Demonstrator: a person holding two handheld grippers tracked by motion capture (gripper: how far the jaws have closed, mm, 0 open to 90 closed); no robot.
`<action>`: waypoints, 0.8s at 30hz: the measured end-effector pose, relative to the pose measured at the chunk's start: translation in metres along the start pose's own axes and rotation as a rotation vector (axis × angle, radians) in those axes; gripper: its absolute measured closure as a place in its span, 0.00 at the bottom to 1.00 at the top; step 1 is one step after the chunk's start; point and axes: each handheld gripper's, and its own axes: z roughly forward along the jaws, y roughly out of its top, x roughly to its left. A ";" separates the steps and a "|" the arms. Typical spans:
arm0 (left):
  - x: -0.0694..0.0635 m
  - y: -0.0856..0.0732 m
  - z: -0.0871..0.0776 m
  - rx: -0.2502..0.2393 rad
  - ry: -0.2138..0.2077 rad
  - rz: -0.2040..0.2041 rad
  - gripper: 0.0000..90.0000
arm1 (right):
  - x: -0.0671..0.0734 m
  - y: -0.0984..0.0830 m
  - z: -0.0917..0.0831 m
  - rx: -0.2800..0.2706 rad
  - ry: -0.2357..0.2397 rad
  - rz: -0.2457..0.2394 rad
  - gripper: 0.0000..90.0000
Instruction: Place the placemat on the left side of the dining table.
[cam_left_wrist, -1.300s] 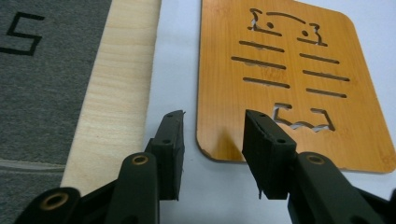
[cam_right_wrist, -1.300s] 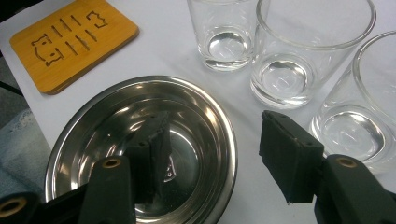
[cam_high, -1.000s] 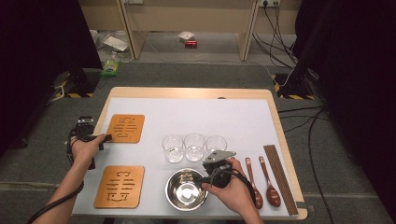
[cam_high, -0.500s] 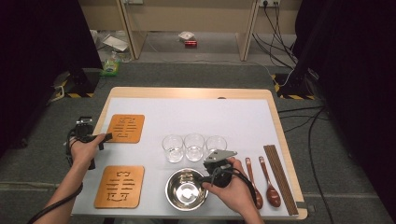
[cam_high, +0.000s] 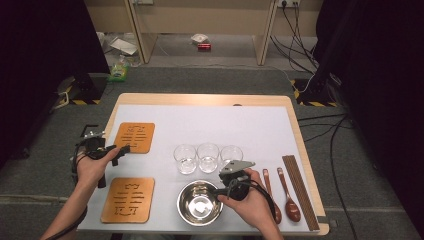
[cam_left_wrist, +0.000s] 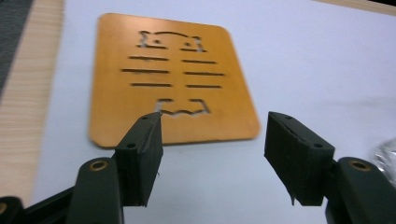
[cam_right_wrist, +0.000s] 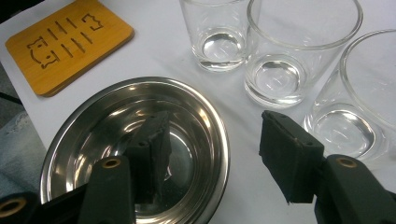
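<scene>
Two orange wooden coasters lie at the table's left, the far coaster (cam_high: 134, 137) and the near coaster (cam_high: 128, 199). My left gripper (cam_high: 119, 150) hovers at the far coaster's (cam_left_wrist: 168, 79) near-left corner. Its jaws have just been opening and stand open with nothing between them. A steel bowl (cam_high: 200, 202) sits at the front middle. My right gripper (cam_high: 220, 190) is open astride the bowl's (cam_right_wrist: 107, 107) right rim, one jaw inside and one outside, the pads clear of the metal. Three empty glasses (cam_high: 208, 157) stand in a row behind the bowl.
Two wooden spoons (cam_high: 280, 195) and dark chopsticks (cam_high: 300, 192) lie right of my right hand, near the table's right edge. The glasses (cam_right_wrist: 299, 51) stand close beyond the right jaws. The near coaster (cam_right_wrist: 65, 44) lies past the bowl.
My left hand has lifted and drawn back a little from the far coaster, and its jaws stand wider apart. The coaster lies where it was. My right hand has kept still.
</scene>
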 end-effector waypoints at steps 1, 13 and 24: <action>-0.004 -0.001 -0.001 0.000 -0.007 0.011 0.40 | 0.000 0.000 0.000 -0.002 0.001 0.000 0.49; -0.034 -0.022 -0.017 0.018 -0.090 0.070 0.39 | -0.002 0.000 -0.003 -0.003 -0.009 0.004 0.49; -0.071 -0.041 -0.024 0.057 -0.183 0.149 0.39 | -0.002 -0.001 -0.004 -0.005 -0.012 0.004 0.49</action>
